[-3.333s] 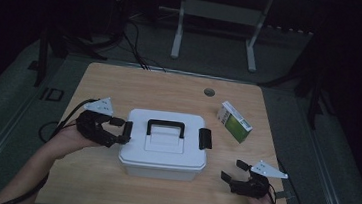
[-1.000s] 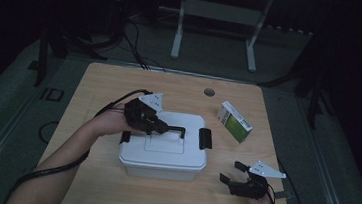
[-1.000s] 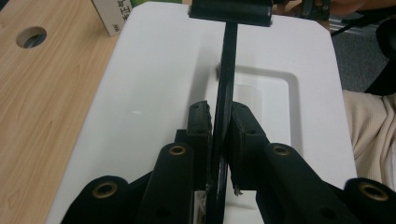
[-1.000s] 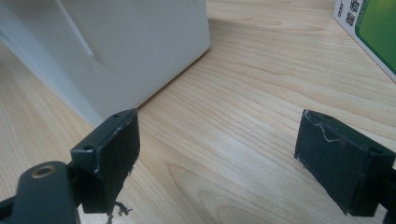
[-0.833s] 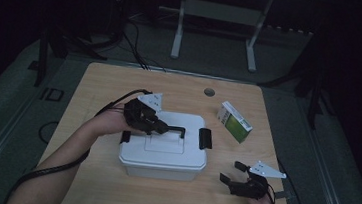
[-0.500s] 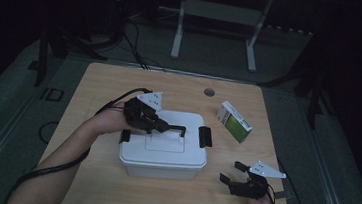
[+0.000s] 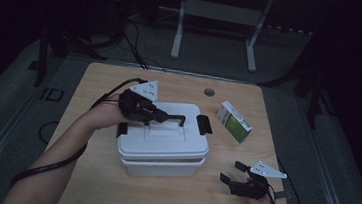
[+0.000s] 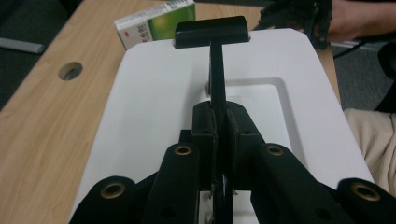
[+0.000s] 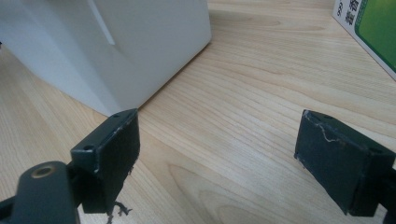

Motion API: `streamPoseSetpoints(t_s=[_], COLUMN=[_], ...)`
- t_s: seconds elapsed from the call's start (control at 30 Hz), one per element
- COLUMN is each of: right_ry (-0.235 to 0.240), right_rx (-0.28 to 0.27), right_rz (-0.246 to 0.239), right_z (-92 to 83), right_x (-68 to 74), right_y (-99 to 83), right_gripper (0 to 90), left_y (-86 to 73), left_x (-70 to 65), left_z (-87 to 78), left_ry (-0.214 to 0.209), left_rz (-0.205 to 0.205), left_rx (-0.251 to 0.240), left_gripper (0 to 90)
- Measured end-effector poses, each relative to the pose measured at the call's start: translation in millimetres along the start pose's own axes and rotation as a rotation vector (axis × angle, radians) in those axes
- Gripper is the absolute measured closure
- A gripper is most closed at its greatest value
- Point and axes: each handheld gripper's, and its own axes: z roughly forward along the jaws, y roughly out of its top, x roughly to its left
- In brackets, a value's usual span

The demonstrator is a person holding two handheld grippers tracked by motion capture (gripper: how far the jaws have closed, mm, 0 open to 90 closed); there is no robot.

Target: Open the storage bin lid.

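The left gripper [image 7: 153, 115] pinched the black handle [image 8: 217, 84] of the white box's lid [image 7: 163, 138], seemingly raised a little above the base. Removal remained. The right gripper [image 7: 238, 180] rested spread, the box beyond its fingertips.

Table [image 7: 105, 82]: light wood-grain top, smooth matt finish. Storage box [image 7: 162, 148]: white plastic, smooth, slight sheen; handle [image 8: 217, 79] black matt plastic. Carton [image 7: 235, 121], right of centre: glossy printed card. Gripper pads [image 9: 114, 154]: black, matt, scuffed edges.
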Motion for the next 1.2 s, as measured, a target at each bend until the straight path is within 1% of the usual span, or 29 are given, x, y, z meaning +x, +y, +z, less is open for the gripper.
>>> streamPoseSetpoints(t_s=[0.03,0.13,0.17,0.2,0.23,0.27,0.37,0.43,0.5,0.53,0.57,0.6,0.63,0.67,0.73,0.77,0.83,0.97,1.03,1.1,1.13,1.2], right_ry=[0.0,0.0,0.0,0.0,0.0,0.0,-0.002,-0.002,-0.002,-0.004,-0.004,-0.003,-0.004,-0.004,-0.005,-0.004,-0.006,-0.006,-0.007,-0.006,-0.007,-0.007], right_rx=[0.0,0.002,0.001,0.002,0.002,-0.001,0.001,0.001,0.001,0.001,0.001,0.002,0.001,0.005,0.006,0.006,0.007,0.006,0.008,0.007,0.008,0.008], right_rz=[0.0,0.0,-0.001,0.0,0.0,0.001,0.0,0.001,0.0,0.0,0.0,-0.001,-0.002,-0.002,-0.004,-0.003,-0.002,-0.001,-0.001,-0.001,-0.002,-0.001], right_z=[0.0,0.4,0.5,0.5,0.5,0.3,0.4,0.5,0.6,0.7,0.7,0.7,0.8,1.0,1.0,1.2,1.3,1.4,1.4,1.4,1.5,1.5], right_x=[0.0,0.1,0.2,0.2,0.2,0.3,0.3,0.3,0.4,0.5,0.5,0.5,0.6,0.7,0.7,0.7,0.7,0.7,1.1,1.4,1.6,1.6], right_y=[0.0,0.1,0.2,0.3,0.3,0.6,0.7,0.6,0.7,0.8,0.8,0.9,0.9,0.8,0.6,0.6,0.7,0.9,1.1,1.2,1.4,1.4], right_gripper=[13.8,13.8,13.8,13.8,13.8,13.8,13.8,13.8,13.8,13.7,13.7,13.8,13.7,13.8,13.8,13.8,13.8,13.8,13.8,13.8,13.8,13.8], left_y=[0.0,-3.7,-3.7,-6.5,-6.5,-10.6,-14.1,-18.8,-22.6,-26.8,-26.8,-30.7,-33.0,-37.2,-39.5,-41.9,-47.3,-59.3,-65.3,-71.7,-78.5,-81.5], left_x=[0.0,1.7,1.7,2.2,2.2,3.1,3.7,4.1,4.4,5.8,5.8,6.3,6.3,5.7,5.5,4.7,4.2,3.7,2.6,1.6,0.9,0.6], left_z=[0.0,-11.3,-11.3,-16.5,-16.5,-22.6,-27.3,-33.0,-38.1,-42.6,-42.6,-46.0,-48.3,-52.6,-55.3,-58.1,-64.4,-77.4,-82.9,-88.1,-93.6,-96.4], left_ry=[0.0,0.024,0.024,0.04,0.04,0.05,0.055,0.071,0.087,0.09,0.09,0.1,0.106,0.115,0.113,0.124,0.133,0.164,0.178,0.185,0.201,0.206], left_rz=[0.0,-0.021,-0.021,-0.023,-0.023,-0.033,-0.045,-0.058,-0.067,-0.073,-0.073,-0.087,-0.089,-0.098,-0.102,-0.102,-0.117,-0.146,-0.152,-0.169,-0.179,-0.183], left_rx=[0.0,-0.019,-0.019,-0.018,-0.018,-0.024,-0.029,-0.035,-0.032,-0.021,-0.021,-0.025,-0.015,-0.021,-0.02,-0.026,-0.032,-0.042,-0.037,-0.032,-0.038,-0.037], left_gripper=[83.2,83.2,83.2,83.2,83.2,83.2,83.2,83.2,83.2,83.2,83.2,83.2,83.2,83.2,83.2,83.2,83.2,83.3,83.3,83.3,83.3,83.2])
